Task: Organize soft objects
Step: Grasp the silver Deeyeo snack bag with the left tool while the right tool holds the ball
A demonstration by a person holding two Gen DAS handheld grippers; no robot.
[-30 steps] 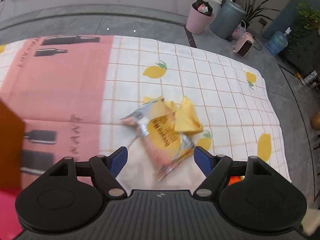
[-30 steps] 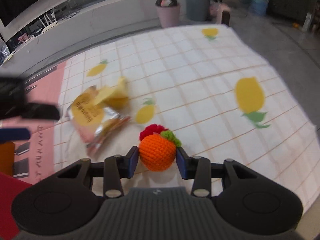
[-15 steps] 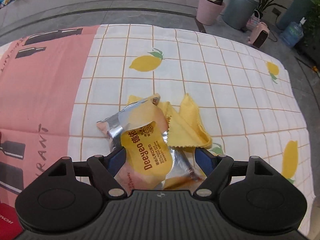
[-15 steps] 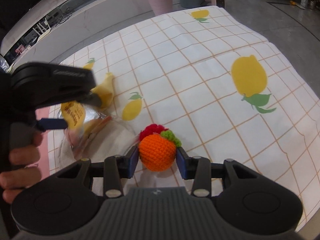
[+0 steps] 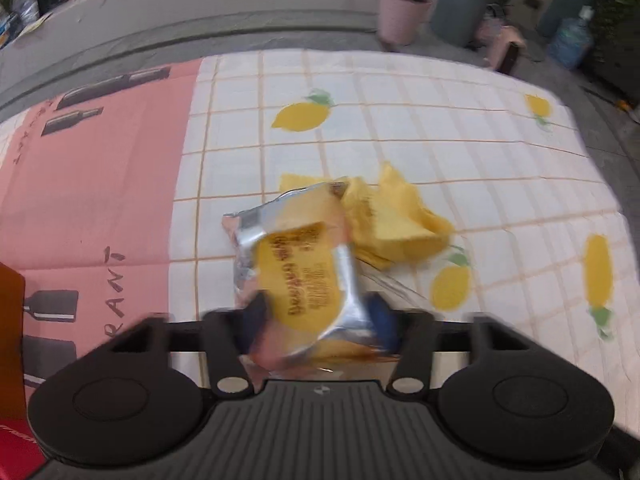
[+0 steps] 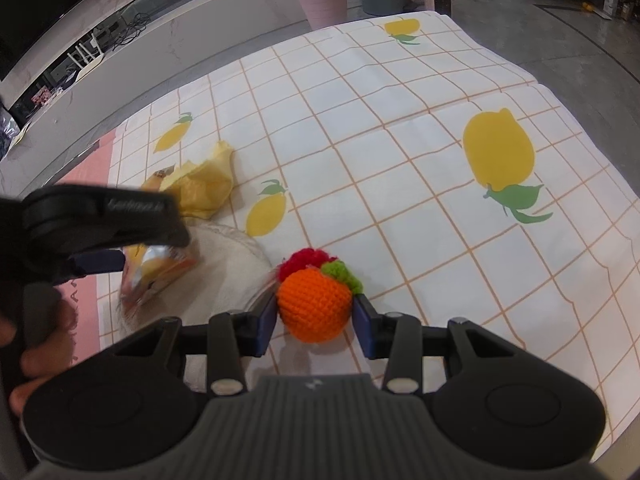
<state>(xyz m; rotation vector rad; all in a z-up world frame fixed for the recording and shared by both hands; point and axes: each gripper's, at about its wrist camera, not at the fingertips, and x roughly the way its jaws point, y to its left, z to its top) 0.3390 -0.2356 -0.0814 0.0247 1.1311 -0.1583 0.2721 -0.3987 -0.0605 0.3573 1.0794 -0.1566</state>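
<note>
In the left wrist view the left gripper [image 5: 316, 322] has its jaws closing around a crinkled silver and yellow snack packet [image 5: 298, 268]; the blue pads are smeared by motion blur, so whether they already press the foil cannot be told, and the packet's near end is hidden behind the gripper body. Just beyond and right of the packet lies a crumpled yellow cloth [image 5: 394, 220], partly tucked under it. In the right wrist view the right gripper [image 6: 315, 320] is clamped on an orange crocheted ball [image 6: 314, 304], whose red and green tufts stick up on its far side. To the left there, the left gripper's black body and a hand [image 6: 24, 360] cut off by the frame edge cover much of the packet, which sits over a pale round mat [image 6: 236, 264]. Everything rests on a lemon-print checked tablecloth [image 6: 400, 160]. At the far edge a pink bin [image 6: 324, 0] stands on the floor.
</note>
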